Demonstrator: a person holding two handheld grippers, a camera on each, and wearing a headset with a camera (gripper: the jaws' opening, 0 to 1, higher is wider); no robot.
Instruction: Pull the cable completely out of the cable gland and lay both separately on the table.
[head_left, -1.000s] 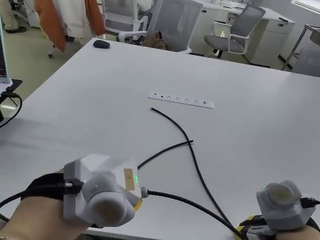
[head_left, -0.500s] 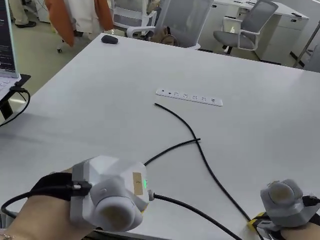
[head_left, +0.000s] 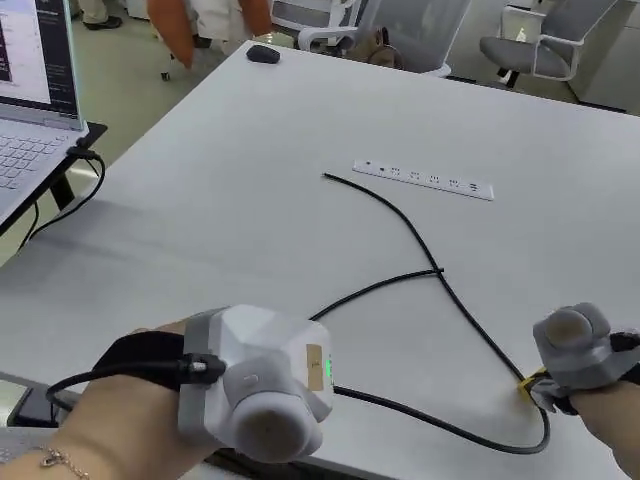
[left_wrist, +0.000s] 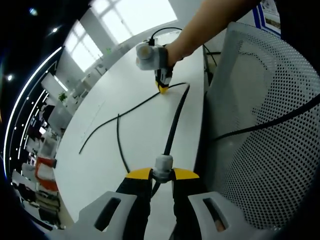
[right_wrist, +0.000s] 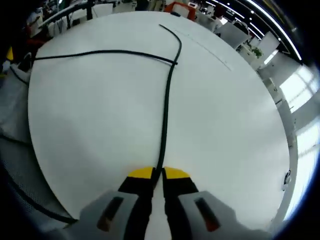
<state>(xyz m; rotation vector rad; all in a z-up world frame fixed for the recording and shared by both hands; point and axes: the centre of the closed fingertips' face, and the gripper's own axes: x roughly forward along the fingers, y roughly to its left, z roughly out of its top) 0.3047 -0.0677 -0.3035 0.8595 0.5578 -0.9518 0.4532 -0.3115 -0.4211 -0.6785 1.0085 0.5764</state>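
One cable (right_wrist: 167, 105), one gland (left_wrist: 163, 165)

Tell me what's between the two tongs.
A slack run of black cable across the white table, from the cable gland in the left tongs to the right tongs; head view.

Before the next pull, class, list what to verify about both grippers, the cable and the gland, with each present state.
1. Left gripper shut on the cable gland: ok.
2. Right gripper shut on the cable: ok.
3. Cable free of the gland: not ok, it enters the gland.
4. Cable taut between grippers: not ok, it bows slack.
5. Gland nut loosened: cannot tell.
6. Bare table for laying both down: ok.
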